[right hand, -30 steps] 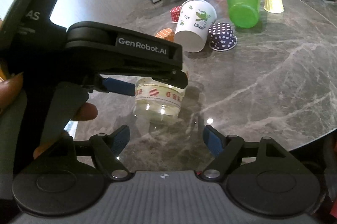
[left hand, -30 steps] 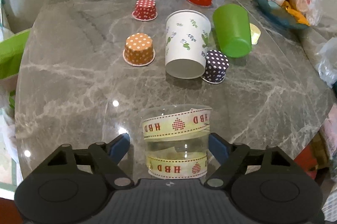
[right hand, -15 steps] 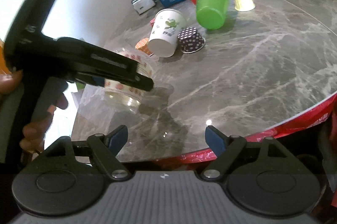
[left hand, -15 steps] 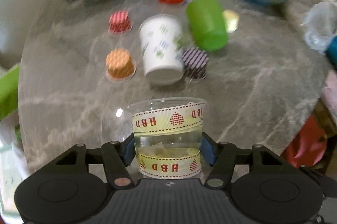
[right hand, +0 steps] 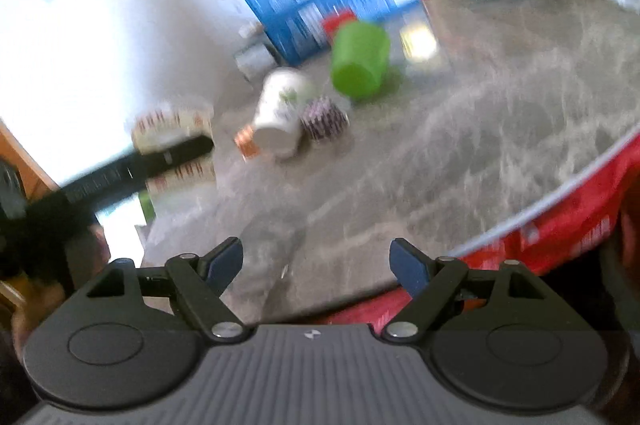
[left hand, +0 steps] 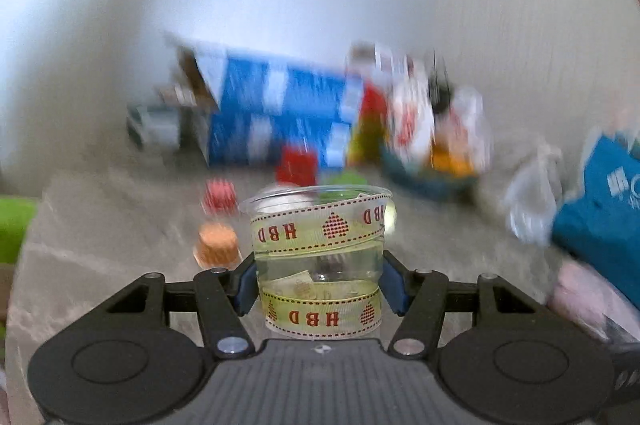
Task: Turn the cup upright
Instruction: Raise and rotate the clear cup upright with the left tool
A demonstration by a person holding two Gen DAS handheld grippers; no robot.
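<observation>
- Cup (left hand: pixel 318 261), clear plastic with ribbon bands, sits clamped between the left claw (left hand: pixel 320 285) pads, rim up, apparently lifted off the marble surface (right hand: pixel 460 153).
- Right claw (right hand: pixel 316 261) hangs open and empty, near the surface edge.
- Step, as I judge it: the turn looks done, mid-carry.
- Next move calls for lowering the cup level onto the surface, then releasing.
</observation>
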